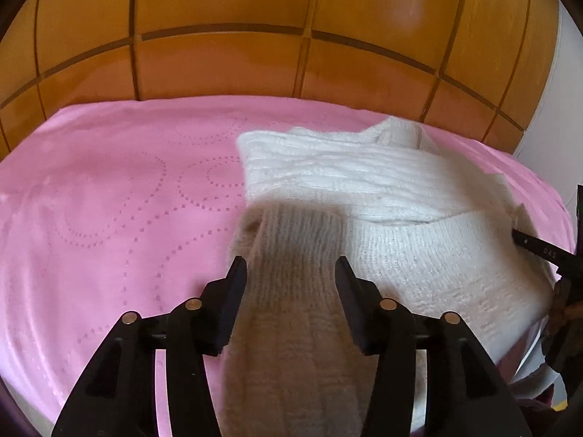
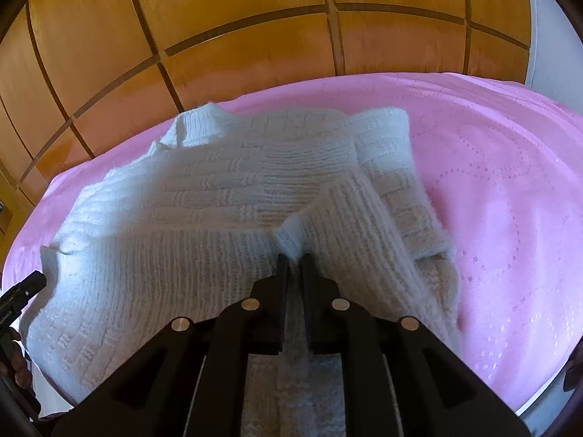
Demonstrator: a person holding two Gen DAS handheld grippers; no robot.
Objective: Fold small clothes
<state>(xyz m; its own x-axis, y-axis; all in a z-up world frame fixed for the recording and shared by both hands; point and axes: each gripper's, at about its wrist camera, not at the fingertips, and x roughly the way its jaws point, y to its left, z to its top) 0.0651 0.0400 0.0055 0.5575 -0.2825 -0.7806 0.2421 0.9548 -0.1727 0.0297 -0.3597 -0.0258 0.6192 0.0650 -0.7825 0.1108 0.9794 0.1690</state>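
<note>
Found a white knitted sweater (image 1: 364, 174) spread flat on the pink cover (image 1: 109, 200) of a bed. Noted its collar end close to the far edge of the bed, under the wooden panelling (image 1: 218, 65), and its hem end toward the near edge. Saw bare cover to either side of it, stitched with dotted loops.

Left tool (image 1: 289, 266): found with jaws standing well apart, roughly half way. Observed the left sleeve (image 1: 288, 327) running lengthwise through the gap and filling most of it, with its end lying just past the fingertips on the sweater's left side. Saw no pinching or bunching of the knit at the pads; recorded as open with the sleeve between the jaws, not gripped. Noted heavy shadow over that sleeve, so could not rule out light contact at the inner faces.

Right tool (image 2: 294, 258): found with jaws nearly together and a thin fold of knit nipped between them. Identified that fold as the cuff end of the right sleeve (image 2: 357, 225), which lay slantwise over the body of the sweater, from the right side in toward the middle. Recorded as closed on that sleeve.

Saw each tool's tip at the margin of the other's view, at the hem end of the sweater. Could not tell whether either tip touched the knit there.
</note>
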